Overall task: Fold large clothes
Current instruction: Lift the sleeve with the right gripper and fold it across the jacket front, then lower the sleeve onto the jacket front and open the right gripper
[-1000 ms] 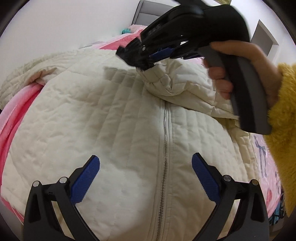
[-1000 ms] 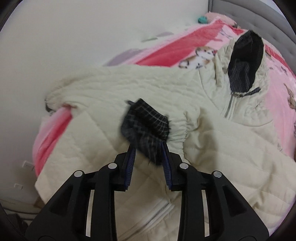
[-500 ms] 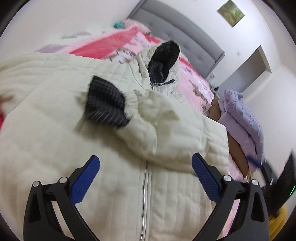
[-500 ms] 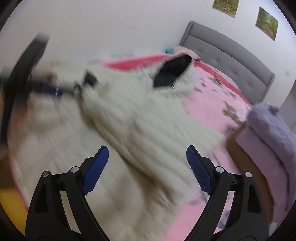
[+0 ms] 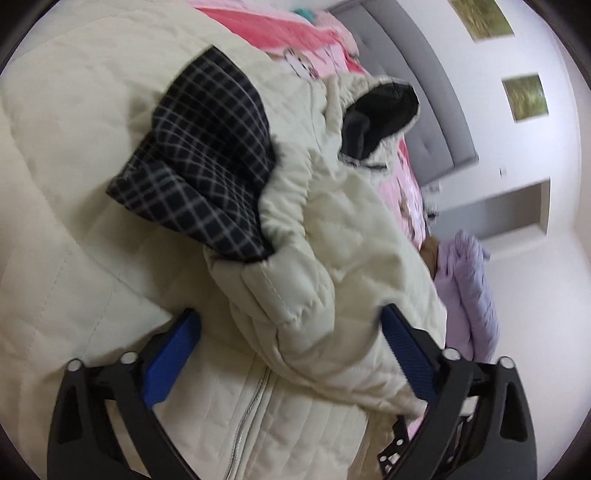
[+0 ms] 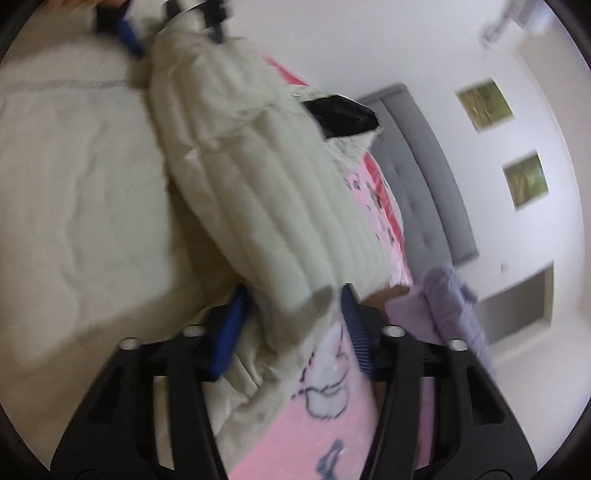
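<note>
A cream quilted jacket lies zipped on the bed, its sleeve folded across the chest with the dark checked cuff lining turned out. My left gripper is open with its blue pads on either side of the sleeve fold, just above the zipper. My right gripper is partly closed around the jacket's side edge, where sleeve and body meet; the frames are blurred. The dark-lined hood lies toward the headboard. The left gripper's pad shows at the top of the right wrist view.
A pink printed blanket covers the bed. A folded lilac fleece garment lies to the right, also in the right wrist view. A grey headboard and two framed pictures are on the white wall behind.
My right gripper let go of the checked cuff, swung to the jacket's right side and closed in on its edge. My left gripper moved forward over the folded sleeve.
</note>
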`<state>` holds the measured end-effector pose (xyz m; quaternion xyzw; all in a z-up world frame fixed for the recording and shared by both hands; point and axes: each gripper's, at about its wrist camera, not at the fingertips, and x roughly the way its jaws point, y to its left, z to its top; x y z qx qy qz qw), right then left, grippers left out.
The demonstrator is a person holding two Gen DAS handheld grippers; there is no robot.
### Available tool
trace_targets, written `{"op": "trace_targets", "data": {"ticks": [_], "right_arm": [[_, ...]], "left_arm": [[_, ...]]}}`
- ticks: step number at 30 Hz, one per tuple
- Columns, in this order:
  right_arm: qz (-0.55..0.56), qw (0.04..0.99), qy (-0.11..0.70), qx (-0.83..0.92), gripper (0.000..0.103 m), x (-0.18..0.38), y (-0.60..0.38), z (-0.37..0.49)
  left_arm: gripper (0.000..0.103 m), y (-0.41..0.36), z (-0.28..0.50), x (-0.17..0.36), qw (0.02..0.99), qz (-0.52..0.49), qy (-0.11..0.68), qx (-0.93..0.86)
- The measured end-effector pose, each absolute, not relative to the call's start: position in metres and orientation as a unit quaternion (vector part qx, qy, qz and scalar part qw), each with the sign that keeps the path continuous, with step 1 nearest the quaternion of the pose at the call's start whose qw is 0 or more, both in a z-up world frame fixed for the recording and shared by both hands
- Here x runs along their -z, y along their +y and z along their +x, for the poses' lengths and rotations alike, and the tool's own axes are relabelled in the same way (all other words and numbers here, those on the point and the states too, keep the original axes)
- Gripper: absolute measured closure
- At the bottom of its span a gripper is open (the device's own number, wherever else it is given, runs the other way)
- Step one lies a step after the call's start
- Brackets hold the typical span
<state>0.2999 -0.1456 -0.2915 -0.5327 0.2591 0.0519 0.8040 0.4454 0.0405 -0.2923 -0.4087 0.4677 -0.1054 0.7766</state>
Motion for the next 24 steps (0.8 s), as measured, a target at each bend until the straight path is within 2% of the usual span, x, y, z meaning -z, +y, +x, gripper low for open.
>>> {"op": "trace_targets", "data": {"ticks": [1,2,4,5,7,13,15,19,24], "right_arm": [[-0.537,0.799,0.267,-0.051,0.086,0.294,-0.144,0.303],[-0.526,0.802,0.278,-0.054,0.088,0.293,-0.146,0.308],[-0.486,0.821,0.293,-0.059,0.092,0.283,-0.154,0.315],[-0.461,0.834,0.298,-0.057,0.094,0.275,-0.161,0.319],[-0.402,0.86,0.311,-0.051,0.094,0.257,-0.175,0.322],[-0.297,0.893,0.335,-0.051,0.094,0.232,-0.21,0.313],[-0.262,0.899,0.347,-0.048,0.094,0.24,-0.218,0.304],[-0.238,0.894,0.378,-0.03,0.094,0.272,-0.229,0.307],[-0.232,0.889,0.394,0.015,0.094,0.297,-0.234,0.311]], "left_arm": [[0.024,0.04,0.447,0.293,0.776,-0.41,0.468,0.104],[0.037,0.038,0.448,0.293,0.774,-0.41,0.469,0.11],[0.042,0.033,0.451,0.292,0.769,-0.408,0.478,0.121],[0.054,0.035,0.452,0.288,0.769,-0.404,0.479,0.125],[0.066,0.026,0.453,0.278,0.779,-0.379,0.479,0.143],[0.07,0.016,0.449,0.251,0.792,-0.387,0.433,0.191],[0.07,0.01,0.452,0.249,0.795,-0.362,0.444,0.199],[0.07,0.001,0.454,0.282,0.775,-0.341,0.499,0.185],[0.069,0.004,0.448,0.303,0.771,-0.357,0.493,0.189]]}}
